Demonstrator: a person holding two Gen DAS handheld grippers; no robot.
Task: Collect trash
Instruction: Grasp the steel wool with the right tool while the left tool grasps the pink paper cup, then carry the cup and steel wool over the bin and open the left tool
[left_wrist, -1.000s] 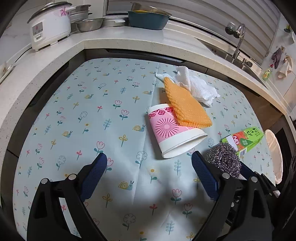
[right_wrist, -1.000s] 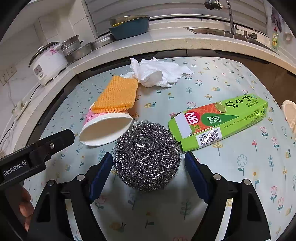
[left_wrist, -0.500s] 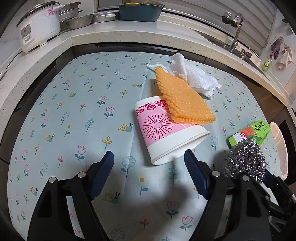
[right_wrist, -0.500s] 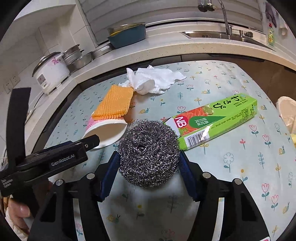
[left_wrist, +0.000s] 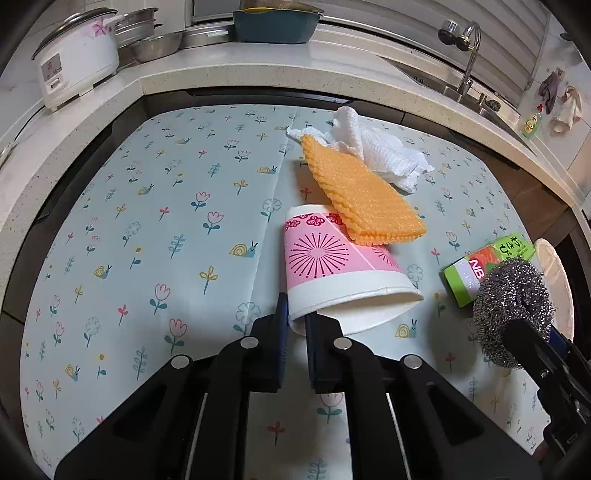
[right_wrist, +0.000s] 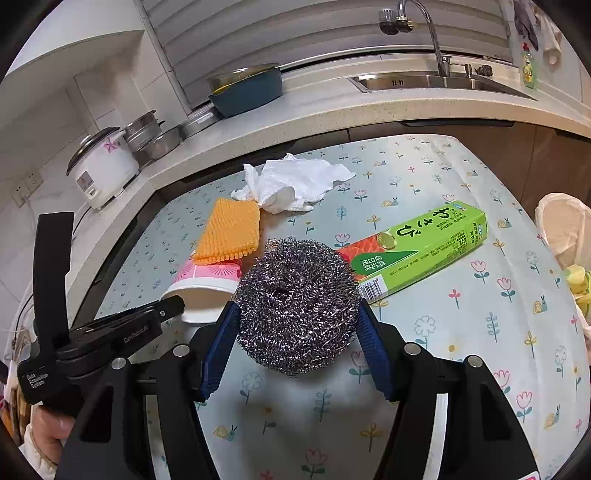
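1. Left wrist view: your left tongs (left_wrist: 295, 326) are pinched on the near rim of the paper cup (left_wrist: 340, 273), which lies on its side on the desk (left_wrist: 147, 229). An orange sponge cloth (left_wrist: 362, 199) rests on the cup's far end, with a crumpled white tissue (left_wrist: 376, 151) just beyond it. To the right, the right tongs carry the steel wool (left_wrist: 513, 310) in front of the green box (left_wrist: 487, 266).
2. Right wrist view: your right tongs (right_wrist: 297, 343) grip the steel wool (right_wrist: 297, 306) between both blue pads, raised above the desk (right_wrist: 461, 332). Beyond it lies the green box (right_wrist: 424, 247); the paper cup (right_wrist: 203, 291) sits to the left, held by the left tongs (right_wrist: 162, 314).
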